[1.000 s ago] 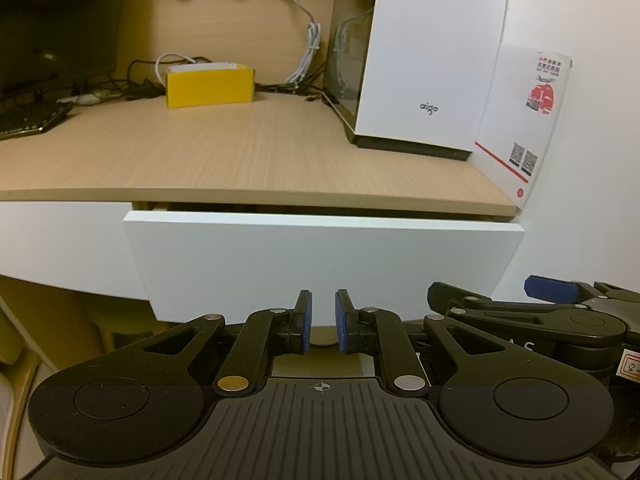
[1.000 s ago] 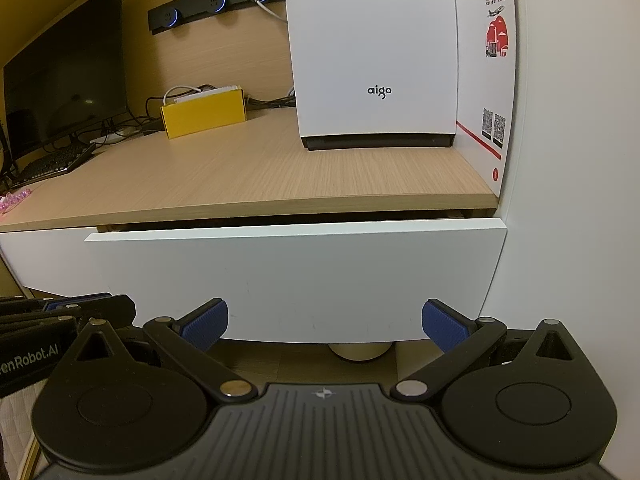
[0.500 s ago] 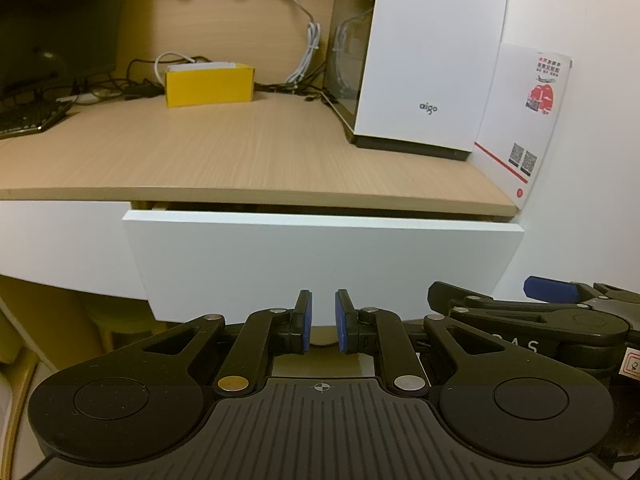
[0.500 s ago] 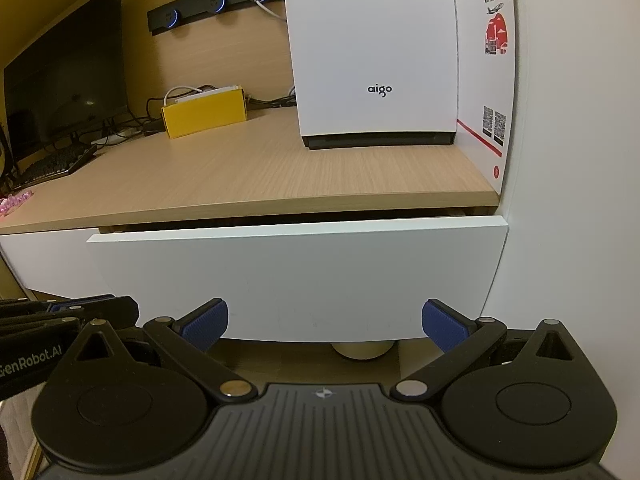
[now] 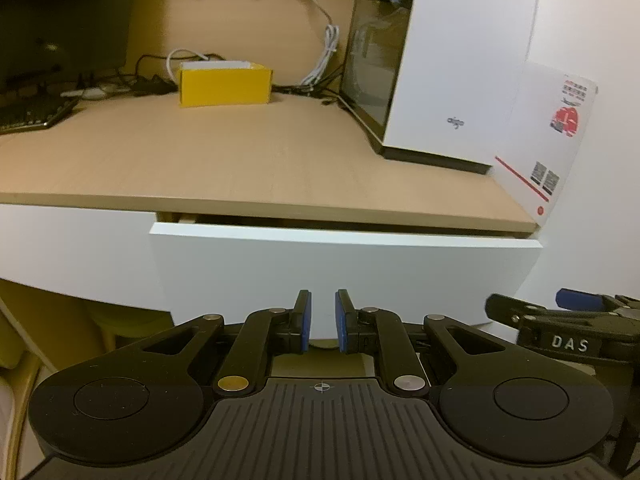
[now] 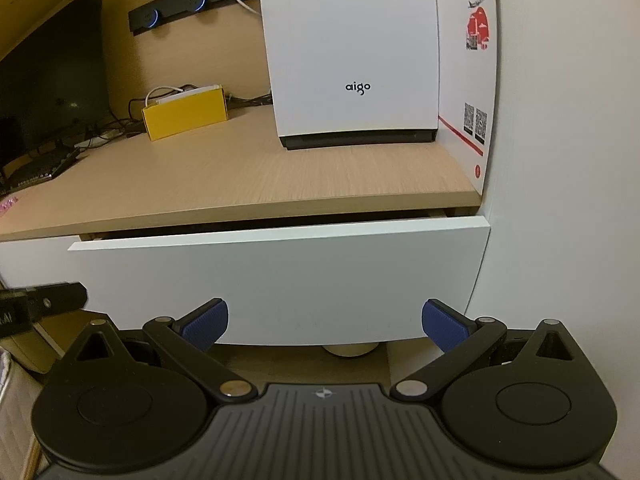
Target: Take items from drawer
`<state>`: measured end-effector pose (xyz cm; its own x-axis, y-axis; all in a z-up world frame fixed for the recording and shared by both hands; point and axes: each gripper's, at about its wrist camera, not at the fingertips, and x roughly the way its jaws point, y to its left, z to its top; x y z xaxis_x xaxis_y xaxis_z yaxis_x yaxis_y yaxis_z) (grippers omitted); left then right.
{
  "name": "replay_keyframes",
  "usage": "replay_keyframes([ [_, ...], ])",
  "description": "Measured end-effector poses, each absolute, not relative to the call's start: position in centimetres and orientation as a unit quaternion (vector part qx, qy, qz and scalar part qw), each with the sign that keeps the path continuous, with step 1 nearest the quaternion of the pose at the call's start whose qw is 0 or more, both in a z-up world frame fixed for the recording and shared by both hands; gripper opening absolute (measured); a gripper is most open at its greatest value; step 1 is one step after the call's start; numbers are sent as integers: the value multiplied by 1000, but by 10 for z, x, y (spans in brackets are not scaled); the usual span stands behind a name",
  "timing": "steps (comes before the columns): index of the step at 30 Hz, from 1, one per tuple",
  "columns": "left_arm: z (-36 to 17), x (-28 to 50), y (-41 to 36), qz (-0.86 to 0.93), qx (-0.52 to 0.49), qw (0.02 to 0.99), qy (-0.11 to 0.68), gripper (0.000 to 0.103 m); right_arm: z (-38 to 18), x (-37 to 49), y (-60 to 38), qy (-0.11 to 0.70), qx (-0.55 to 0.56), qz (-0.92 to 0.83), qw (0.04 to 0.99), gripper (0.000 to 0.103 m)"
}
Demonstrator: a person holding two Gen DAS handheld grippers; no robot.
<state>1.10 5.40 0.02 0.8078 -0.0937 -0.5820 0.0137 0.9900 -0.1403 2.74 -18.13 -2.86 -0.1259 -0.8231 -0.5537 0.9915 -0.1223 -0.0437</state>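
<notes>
White and flat, the drawer front (image 5: 344, 276) fills the middle of the left wrist view, straight ahead of the left gripper (image 5: 323, 320), whose blue pads (image 5: 306, 316) stand close together with only a narrow gap between them and nothing in it. Compared with a second ago the wooden desk top (image 5: 240, 160) shows more of its surface and the drawer front sits lower in the view, so the gripper appears to have risen and tipped slightly; the dark slit between the drawer's top edge and the desk looks a little wider, though the inside stays hidden. Off to the right of this gripper the right gripper's black linkage (image 5: 568, 332) juts in, level with it. In the right wrist view the right gripper (image 6: 324, 326) has its fingers spread wide, pads empty, pointing at the lower edge of the drawer front (image 6: 280, 280), which lies just ahead and is not touched. Here too the view has climbed, and the shadowed gap above the drawer reads as slightly larger than before. Beyond, on the desk, stand a white computer case (image 6: 352, 52) and a yellow box (image 6: 186, 116), well apart from both grippers. The drawer is barely ajar, so its items cannot yet be seen; it likely needs pulling out further before anything can be lifted.
</notes>
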Motion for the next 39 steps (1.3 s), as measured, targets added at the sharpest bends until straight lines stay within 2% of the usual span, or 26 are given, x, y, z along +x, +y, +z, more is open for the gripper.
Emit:
replay_keyframes([
  [9, 0, 30, 88, -48, -75, 943, 320, 15, -33, 42, -194, 248, 205, -718, 617, 103],
  [13, 6, 41, 110, -84, -103, 937, 323, 15, -29, 51, -208, 240, 214, -735, 597, 103],
  [14, 9, 45, 117, -92, -111, 935, 324, 15, -27, 54, -213, 223, 225, -780, 539, 103],
  [26, 38, 80, 201, -66, -79, 925, 365, 15, 17, 118, -273, 225, 213, -825, 473, 103],
  [34, 43, 86, 247, -23, -114, 927, 356, 15, 20, 147, -300, 271, 189, -820, 467, 103],
  [39, 31, 112, 241, 6, -121, 923, 366, 17, 8, 133, -314, 277, 193, -805, 488, 103],
])
